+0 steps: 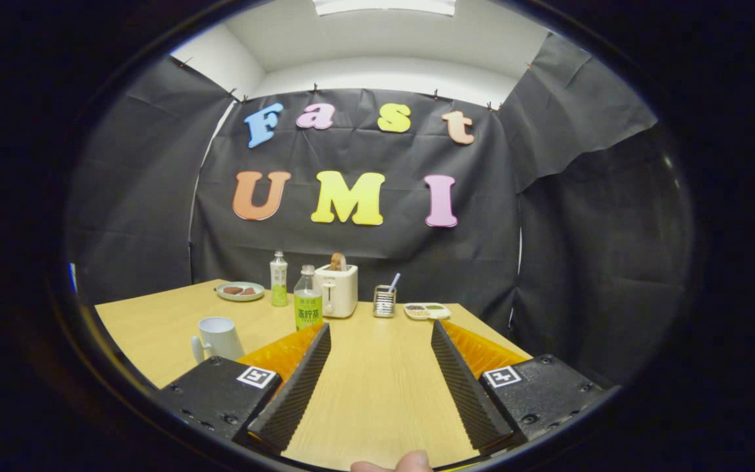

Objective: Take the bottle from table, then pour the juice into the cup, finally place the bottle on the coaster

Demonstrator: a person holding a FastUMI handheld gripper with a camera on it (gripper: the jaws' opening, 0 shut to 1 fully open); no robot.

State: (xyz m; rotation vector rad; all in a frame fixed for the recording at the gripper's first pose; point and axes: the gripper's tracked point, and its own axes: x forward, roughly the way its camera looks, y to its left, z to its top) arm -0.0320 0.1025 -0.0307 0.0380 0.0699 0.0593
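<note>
A clear bottle (307, 299) with a white cap, a green label and yellow-green liquid stands upright on the wooden table (377, 387), just beyond my left fingertip. A slimmer bottle (278, 279) with green liquid stands farther back, to its left. A white cup (219, 337) with a handle sits left of my left finger, close to the table's near edge. My gripper (380, 328) is open, low over the table, fingers spread wide with bare wood between them. Nothing is held.
A white toaster (337, 289) with a slice in it stands right behind the labelled bottle. A green plate (240, 290) with brown pieces lies at the back left; a metal holder (385, 301) and a small divided dish (426, 311) stand at the back right. A person's fingertip (396, 464) shows below the fingers.
</note>
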